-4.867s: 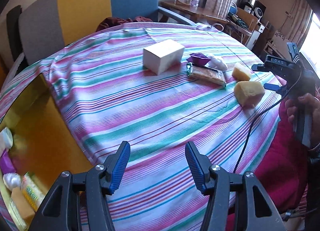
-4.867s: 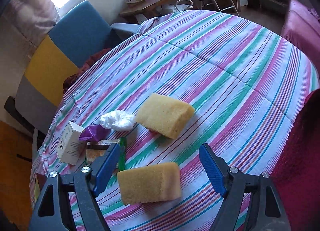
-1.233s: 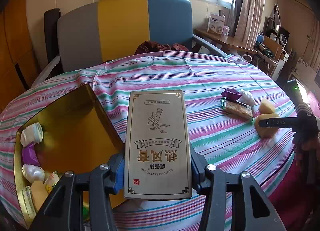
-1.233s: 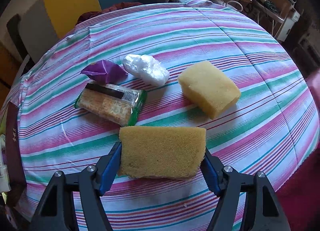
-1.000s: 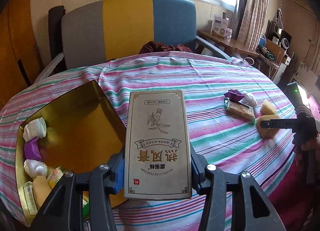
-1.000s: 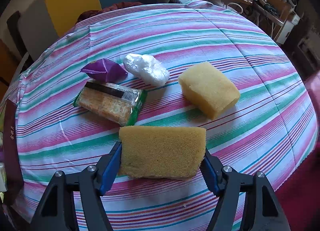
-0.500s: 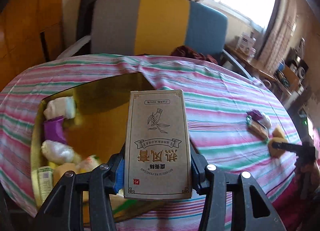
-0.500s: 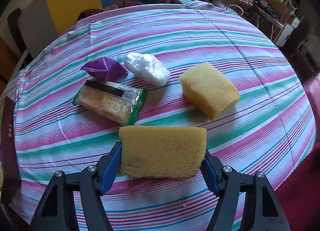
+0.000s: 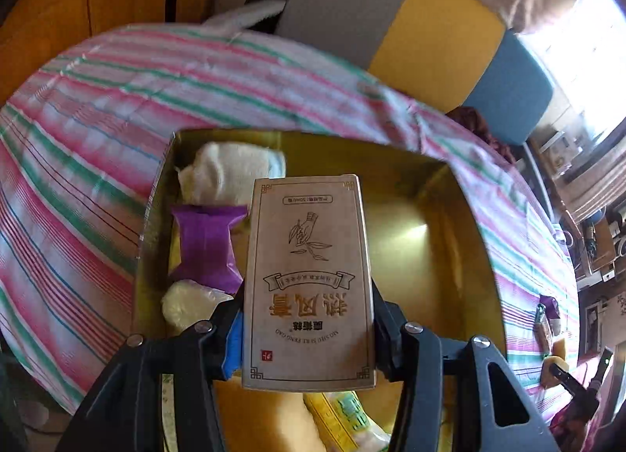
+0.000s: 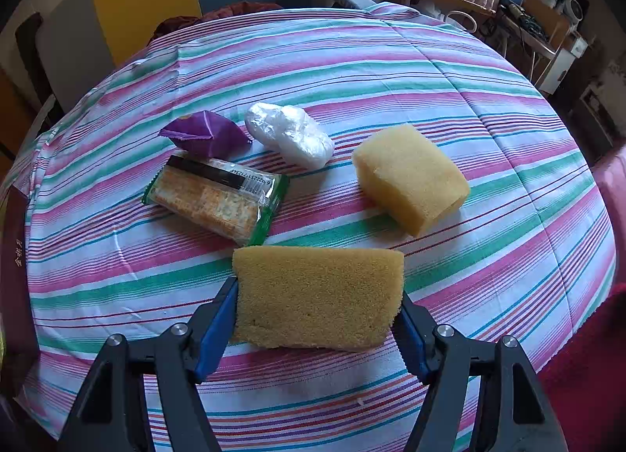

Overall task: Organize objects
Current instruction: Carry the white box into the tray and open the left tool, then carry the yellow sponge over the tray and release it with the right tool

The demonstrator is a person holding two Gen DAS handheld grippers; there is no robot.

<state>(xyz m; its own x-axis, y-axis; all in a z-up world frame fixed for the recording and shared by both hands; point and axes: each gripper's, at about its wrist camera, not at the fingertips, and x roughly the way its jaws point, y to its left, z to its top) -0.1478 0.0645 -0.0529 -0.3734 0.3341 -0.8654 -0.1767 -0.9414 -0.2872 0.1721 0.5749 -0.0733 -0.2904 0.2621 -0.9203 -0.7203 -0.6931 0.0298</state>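
Over gold tin (image 9: 481, 256): carton (image 9: 309, 280).

The carton (image 9: 309, 280) sits in the left claw (image 9: 307, 334) above the open tin (image 9: 461, 225); beyond the sponge (image 10: 319, 295) in the right claw (image 10: 317, 319), a cracker packet (image 10: 217, 198) lies left of another sponge (image 10: 411, 178) on the worktop (image 10: 391, 61).

Right gripper (image 10: 317, 319) clamps sponge (image 10: 319, 295) above striped tablecloth (image 10: 489, 108); cracker packet (image 10: 215, 198) beyond.
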